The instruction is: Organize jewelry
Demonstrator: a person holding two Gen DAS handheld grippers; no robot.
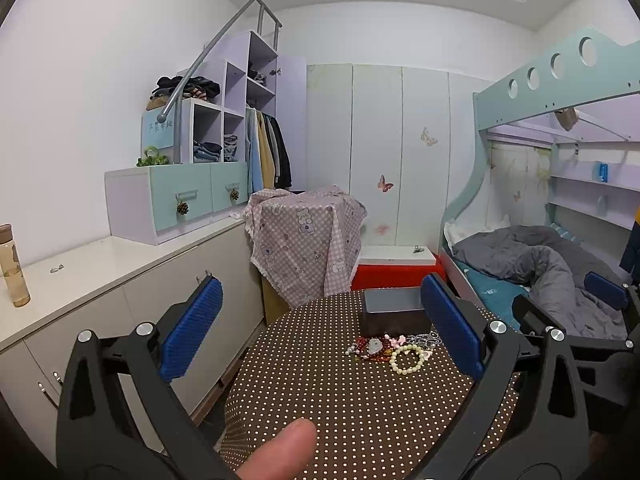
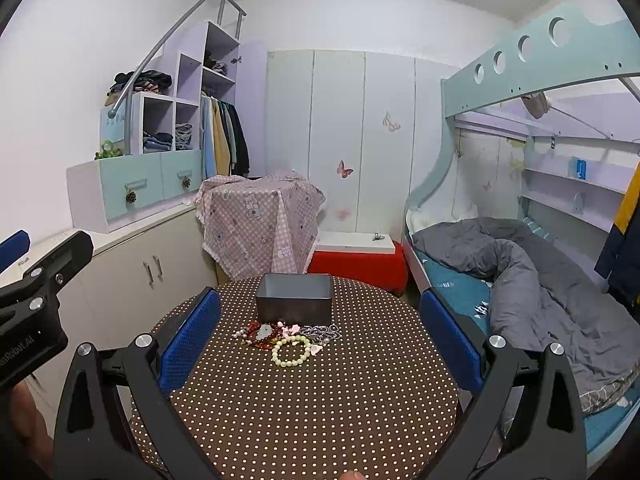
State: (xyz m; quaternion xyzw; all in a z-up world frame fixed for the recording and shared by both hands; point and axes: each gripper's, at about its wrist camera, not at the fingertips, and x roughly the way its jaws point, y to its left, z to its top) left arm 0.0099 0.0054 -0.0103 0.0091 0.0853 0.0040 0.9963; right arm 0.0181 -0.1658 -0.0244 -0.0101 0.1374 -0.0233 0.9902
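In the left wrist view, the left gripper [image 1: 320, 328] is held above the near half of a round table [image 1: 360, 412] covered in brown cloth with pale dots. Its blue-padded fingers [image 1: 192, 328] are spread wide apart, and nothing is held between them. A heap of jewelry [image 1: 390, 348] is seen at about 1 o'clock from the gripper's centre, lying on the cloth just in front of a dark grey box [image 1: 394, 314]. A pale bead bracelet [image 1: 407, 358] lies at the near edge of the heap, with red beads [image 1: 368, 346] to its left and a silver chain [image 1: 426, 339] toward 2 o'clock. Part of the right gripper [image 1: 592, 320] is visible at 3 o'clock.

In the right wrist view, the right gripper [image 2: 320, 336] is likewise held with its fingers [image 2: 450, 338] well apart and empty. The jewelry [image 2: 286, 338] is found almost dead centre between the fingers, at 12 o'clock, touching the front wall of the box [image 2: 294, 300]. The bracelet [image 2: 291, 351] lies nearest the camera. The left gripper [image 2: 36, 300] is seen at 9 o'clock, off the table [image 2: 320, 408] edge.
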